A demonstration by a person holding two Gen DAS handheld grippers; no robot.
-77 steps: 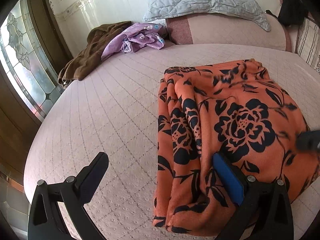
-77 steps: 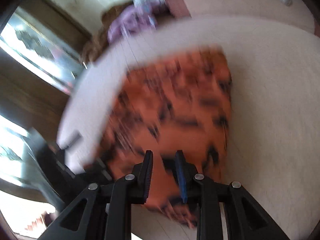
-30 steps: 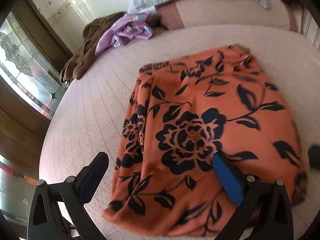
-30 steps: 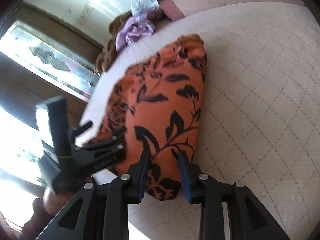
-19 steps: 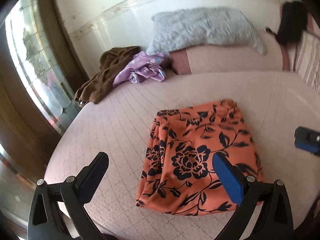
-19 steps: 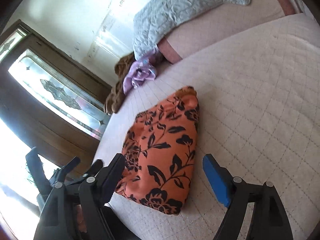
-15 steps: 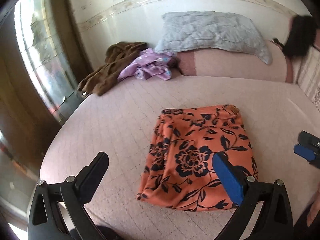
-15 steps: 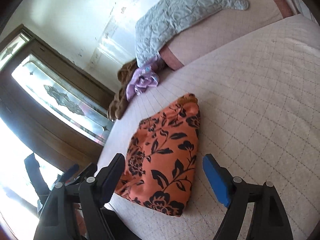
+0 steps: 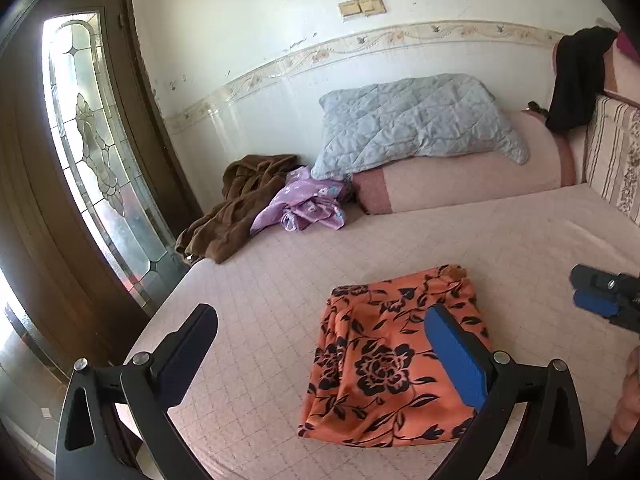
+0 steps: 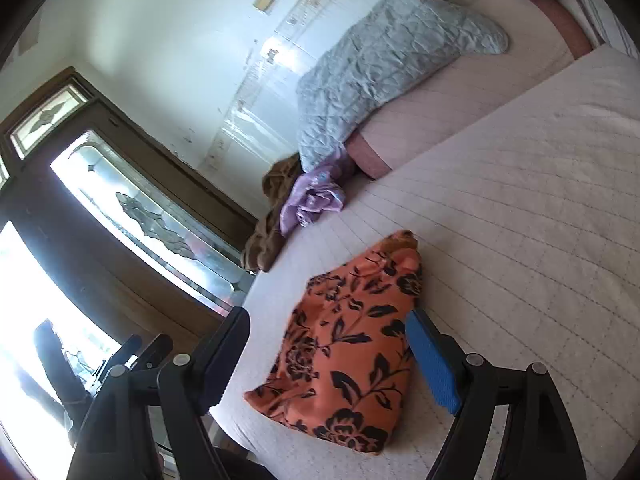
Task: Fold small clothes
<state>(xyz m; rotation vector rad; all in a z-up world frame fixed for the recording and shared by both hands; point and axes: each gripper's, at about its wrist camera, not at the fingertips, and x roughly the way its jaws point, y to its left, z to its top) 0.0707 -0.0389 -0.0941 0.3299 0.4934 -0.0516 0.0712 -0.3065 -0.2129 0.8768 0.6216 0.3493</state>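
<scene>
Black, blue-padded jaws of the left gripper (image 9: 320,344) stand wide apart with nothing between the pads; they hang above the near part of the bed (image 9: 520,248), clear of the cloth. The right gripper (image 10: 326,344) is likewise spread wide and holds nothing, its jaws having just been opening; in the left wrist view its tips show at the right edge, over the bed and apart from the cloth.

Cloth (image 9: 394,356): an orange garment printed with black flowers, folded into a rough rectangle, lying flat on the quilted pale pink bed cover near the front edge. Neither gripper touches it.

Beyond the cloth, toward the wall: a crumpled purple garment (image 9: 308,206) and, just beside it on its left, a brown garment (image 9: 236,204) draped over the bed's far corner. A grey quilted pillow (image 9: 416,120) rests on a pink bolster (image 9: 472,176) along the wall. A black cloth (image 9: 576,76) hangs at the far right.

At left, a dark wooden door with leaded glass (image 9: 88,152) lets in bright light.
</scene>
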